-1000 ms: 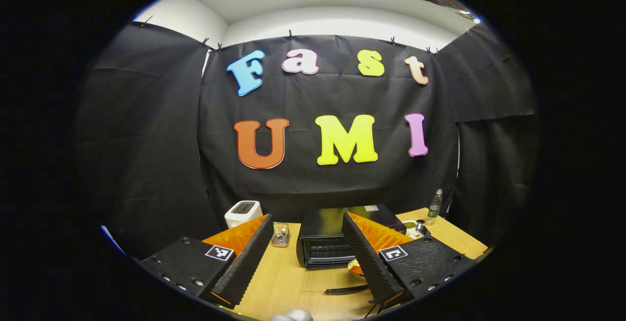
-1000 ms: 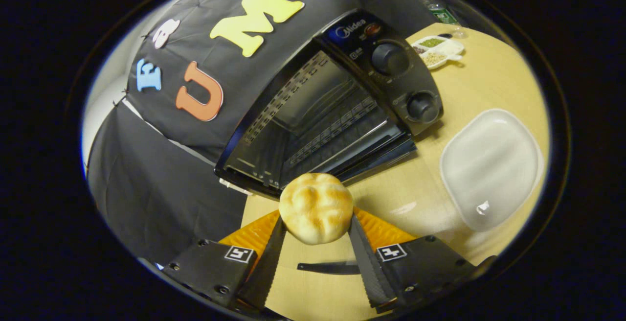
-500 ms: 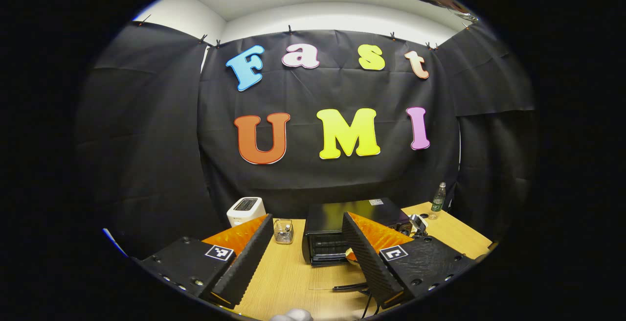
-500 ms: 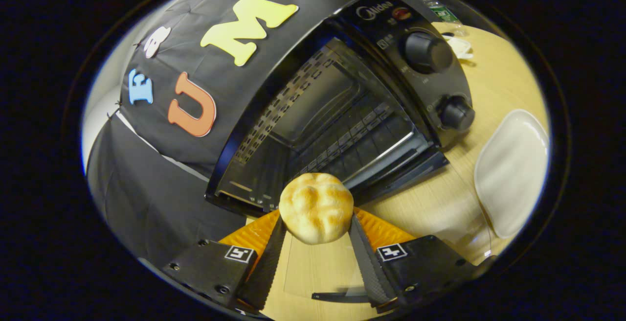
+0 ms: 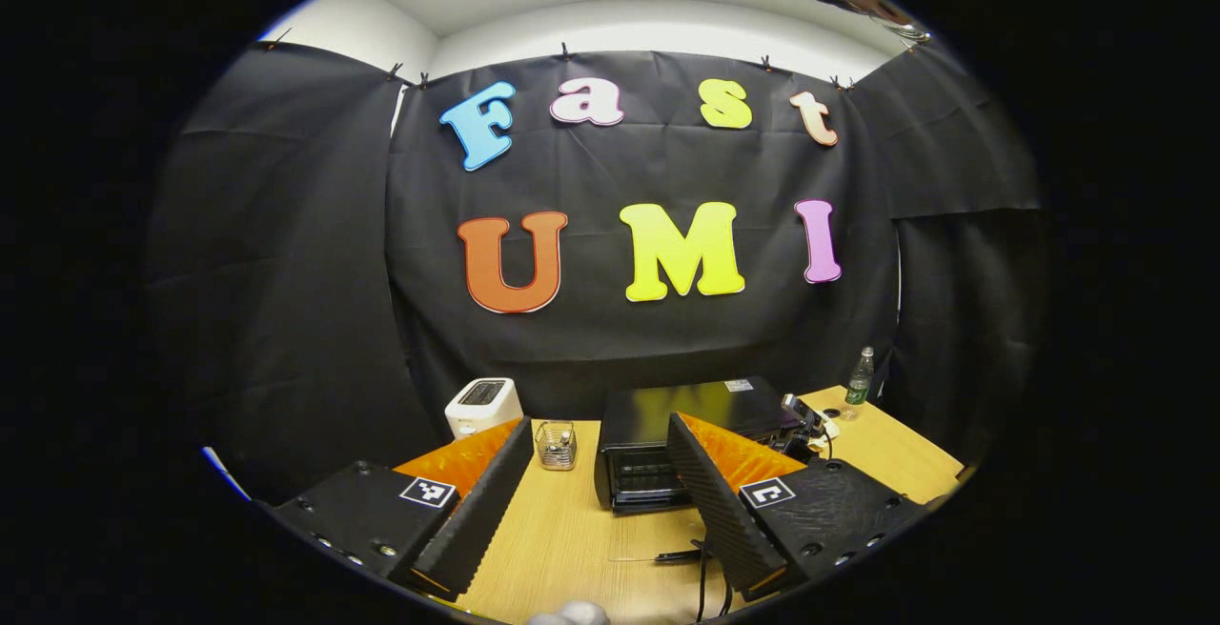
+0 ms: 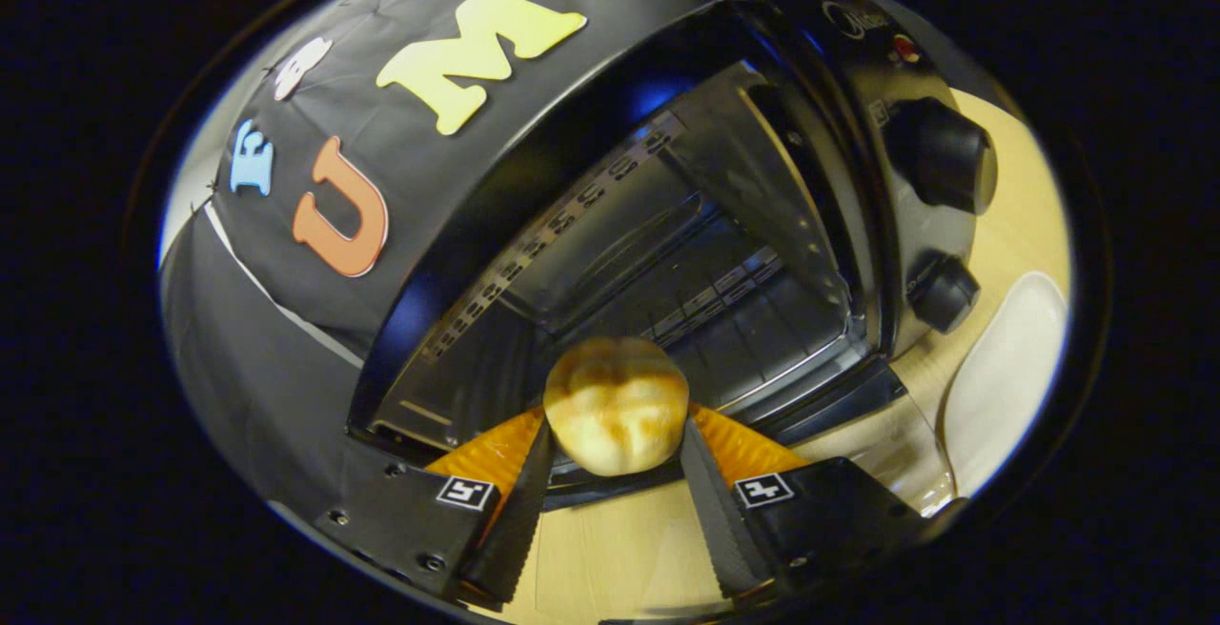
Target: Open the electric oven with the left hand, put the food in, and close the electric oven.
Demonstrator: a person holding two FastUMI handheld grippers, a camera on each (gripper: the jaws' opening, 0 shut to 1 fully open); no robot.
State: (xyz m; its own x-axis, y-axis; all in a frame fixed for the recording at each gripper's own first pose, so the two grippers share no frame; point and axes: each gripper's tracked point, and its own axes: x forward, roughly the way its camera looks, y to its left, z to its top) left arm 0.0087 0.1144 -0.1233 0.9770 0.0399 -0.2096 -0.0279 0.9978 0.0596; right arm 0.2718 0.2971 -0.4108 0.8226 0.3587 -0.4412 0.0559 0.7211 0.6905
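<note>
From my station I log the wooden table [image 5: 562,549] first, with the electric oven [image 5: 681,434] standing on it as my reference. In the right gripper view the oven [image 6: 667,225] has its door down and its cavity open, two knobs [image 6: 944,168] on its front panel. A white plate [image 6: 1001,377] lies on the table just beside the oven's knob side. In the left gripper view a white toaster [image 5: 483,406] sits well to the side of the oven, a small wire basket [image 5: 556,445] between the two, and a bottle [image 5: 860,378] stands near the oven's far side. The right gripper [image 6: 615,434] is clamped on the bread roll [image 6: 616,404], both fingers pressing it (held at the oven's mouth, above the lowered door). The left gripper [image 5: 596,501] hangs back from the oven, fingers apart and holding nothing.
</note>
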